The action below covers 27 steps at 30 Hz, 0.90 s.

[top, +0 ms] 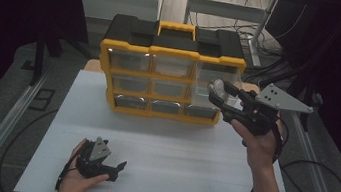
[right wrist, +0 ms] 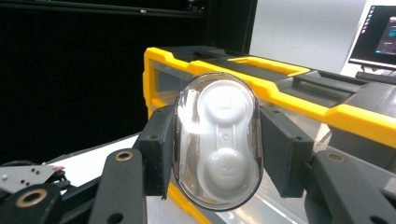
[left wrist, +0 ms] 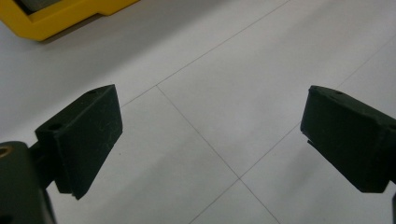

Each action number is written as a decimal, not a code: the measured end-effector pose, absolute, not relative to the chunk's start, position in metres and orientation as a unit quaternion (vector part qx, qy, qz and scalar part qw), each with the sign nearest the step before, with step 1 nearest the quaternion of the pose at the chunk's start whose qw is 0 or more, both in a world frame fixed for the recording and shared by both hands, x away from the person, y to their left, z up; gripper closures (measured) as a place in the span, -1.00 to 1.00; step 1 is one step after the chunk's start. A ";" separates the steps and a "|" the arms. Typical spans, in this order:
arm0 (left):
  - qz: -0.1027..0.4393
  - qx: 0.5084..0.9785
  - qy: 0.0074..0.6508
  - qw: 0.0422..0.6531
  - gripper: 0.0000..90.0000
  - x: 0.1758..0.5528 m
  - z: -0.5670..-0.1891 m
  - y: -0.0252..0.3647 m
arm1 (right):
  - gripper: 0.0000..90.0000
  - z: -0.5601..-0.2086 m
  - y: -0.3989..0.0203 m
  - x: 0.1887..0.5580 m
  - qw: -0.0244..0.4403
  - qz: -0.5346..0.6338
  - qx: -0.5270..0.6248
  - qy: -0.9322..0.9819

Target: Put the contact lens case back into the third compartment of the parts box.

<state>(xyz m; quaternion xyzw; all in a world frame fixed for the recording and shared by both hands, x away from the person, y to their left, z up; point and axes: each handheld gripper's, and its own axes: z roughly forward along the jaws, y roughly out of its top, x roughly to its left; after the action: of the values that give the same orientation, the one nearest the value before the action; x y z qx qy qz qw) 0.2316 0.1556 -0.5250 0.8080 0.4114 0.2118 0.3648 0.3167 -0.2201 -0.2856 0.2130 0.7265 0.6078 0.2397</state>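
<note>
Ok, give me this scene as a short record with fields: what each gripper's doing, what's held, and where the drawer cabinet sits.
right gripper: raised at the cabinet's top right drawer, jaws shut on clear oval case
clear oval case: white insert inside, clamped on both sides
left gripper: low over white table, jaws open, nothing between
drawer cabinet: yellow and black, clear drawers, at the table's far edge

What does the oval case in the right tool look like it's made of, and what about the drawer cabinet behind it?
The oval case looks like plastic: a clear glossy shell, since highlights glint on it, over a white moulded insert that shows through. The drawer cabinet seems to be hard plastic too: a matt yellow frame, a black top, and see-through drawer fronts.
</note>
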 end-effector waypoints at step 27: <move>0.212 0.808 0.410 0.364 -0.86 0.232 -0.525 0.155 | 0.10 -0.280 -0.229 0.354 0.258 0.600 0.266 0.708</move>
<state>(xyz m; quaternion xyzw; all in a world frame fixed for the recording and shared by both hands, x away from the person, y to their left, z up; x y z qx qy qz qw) 0.2315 0.1554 -0.5251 0.8085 0.4105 0.2122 0.3645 0.3540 -0.2294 -0.2804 0.2664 0.7085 0.6003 0.2584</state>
